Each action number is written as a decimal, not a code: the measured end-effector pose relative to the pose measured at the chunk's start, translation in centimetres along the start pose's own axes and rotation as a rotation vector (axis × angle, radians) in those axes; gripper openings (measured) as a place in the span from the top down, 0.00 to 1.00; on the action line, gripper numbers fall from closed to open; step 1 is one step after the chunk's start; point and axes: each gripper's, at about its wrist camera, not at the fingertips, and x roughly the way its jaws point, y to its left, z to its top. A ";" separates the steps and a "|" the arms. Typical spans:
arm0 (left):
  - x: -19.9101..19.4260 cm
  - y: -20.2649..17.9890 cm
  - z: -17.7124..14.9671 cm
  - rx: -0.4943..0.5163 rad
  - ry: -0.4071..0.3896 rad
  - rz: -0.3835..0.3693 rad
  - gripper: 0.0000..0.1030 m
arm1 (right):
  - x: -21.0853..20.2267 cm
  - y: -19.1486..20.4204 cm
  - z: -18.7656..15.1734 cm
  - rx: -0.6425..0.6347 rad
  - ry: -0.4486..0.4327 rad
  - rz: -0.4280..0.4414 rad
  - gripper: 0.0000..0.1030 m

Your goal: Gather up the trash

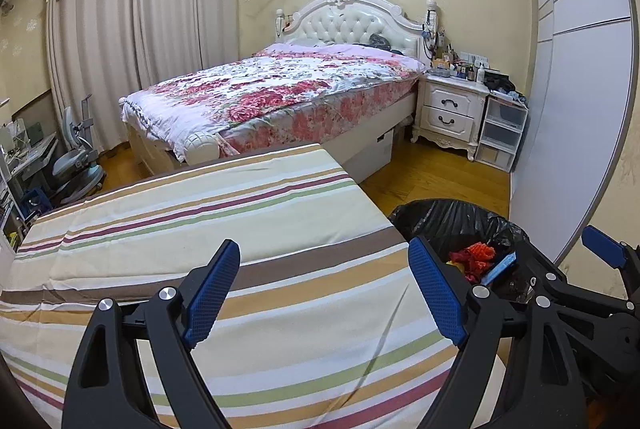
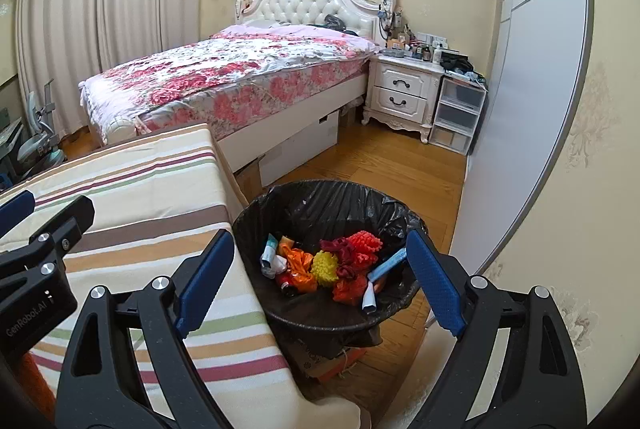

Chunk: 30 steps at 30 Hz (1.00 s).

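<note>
The left gripper (image 1: 324,285) is hovering over the striped cloth (image 1: 248,213) with its jaws apart, holding nothing; the right gripper (image 2: 320,281) is hanging, also spread and empty, above the black-lined bin (image 2: 340,201), where the colourful trash (image 2: 328,265) is lying just beside the table

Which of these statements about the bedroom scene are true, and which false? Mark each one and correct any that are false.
1. Both grippers are open and hold nothing. True: left gripper, right gripper.
2. The trash bin has a white liner. False: it is black.
3. Colourful trash lies in the bin. True.
4. The striped cloth carries trash. False: none shows on it.
5. The nightstand drawers are open. False: shut.
</note>
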 end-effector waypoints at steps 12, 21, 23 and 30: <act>-1.8 1.1 -1.3 -0.017 -0.007 0.025 0.19 | -2.1 0.5 -0.6 -0.016 -0.019 0.012 0.17; -2.0 1.3 -1.5 -0.018 -0.008 0.023 0.19 | -2.2 0.7 -0.6 -0.021 -0.020 0.011 0.17; -2.0 1.3 -1.5 -0.019 -0.007 0.024 0.19 | -2.2 0.7 -0.6 -0.021 -0.020 0.011 0.17; -2.1 1.2 -1.6 -0.019 -0.006 0.023 0.19 | -2.2 0.8 -0.7 -0.020 -0.020 0.011 0.17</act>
